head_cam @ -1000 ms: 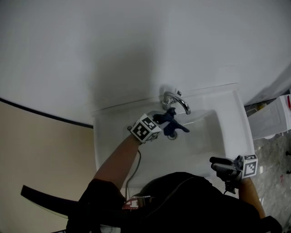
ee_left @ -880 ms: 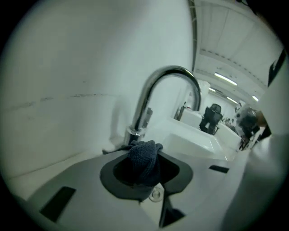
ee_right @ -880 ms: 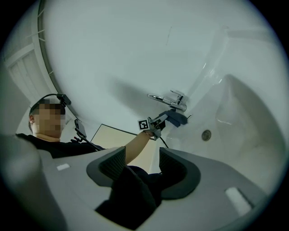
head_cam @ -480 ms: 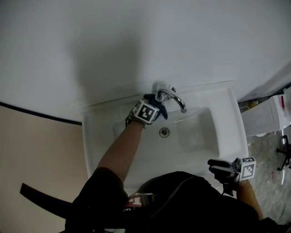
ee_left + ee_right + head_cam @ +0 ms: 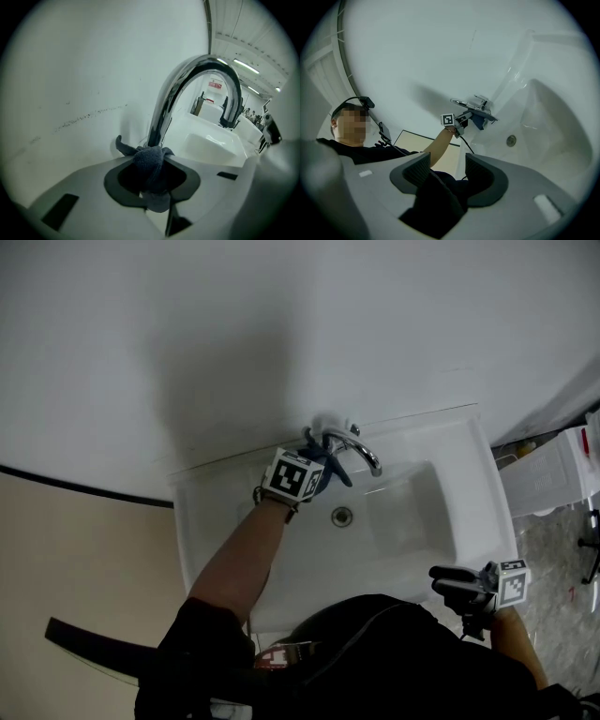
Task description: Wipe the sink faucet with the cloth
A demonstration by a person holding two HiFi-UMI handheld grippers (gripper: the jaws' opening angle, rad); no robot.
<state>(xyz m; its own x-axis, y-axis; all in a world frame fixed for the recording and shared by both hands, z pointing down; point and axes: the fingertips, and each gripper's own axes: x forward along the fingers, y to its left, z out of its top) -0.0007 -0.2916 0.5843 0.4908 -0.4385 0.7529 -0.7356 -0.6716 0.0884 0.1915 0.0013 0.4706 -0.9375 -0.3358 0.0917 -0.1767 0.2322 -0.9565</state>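
In the head view a curved chrome faucet (image 5: pixel 354 446) stands at the back of the white sink (image 5: pixel 469 442). My left gripper (image 5: pixel 322 465) is shut on a dark blue cloth (image 5: pixel 333 467) and holds it against the foot of the faucet on its left side. The left gripper view shows the bunched cloth (image 5: pixel 149 161) between the jaws, touching the base of the faucet (image 5: pixel 187 79). My right gripper (image 5: pixel 441 577) hangs at the sink's front right corner, open with nothing in it. The right gripper view looks past its spread jaws at the left gripper (image 5: pixel 461 119) and the cloth (image 5: pixel 480 121).
The drain (image 5: pixel 342 516) sits in the middle of the basin. A white wall rises right behind the faucet. A clear plastic container (image 5: pixel 553 474) stands on the floor to the right of the sink. A beige panel (image 5: pixel 75 549) lies to the left.
My left gripper carried the cloth from above the drain back and to the left, up to the faucet's base. The right gripper stayed in place.
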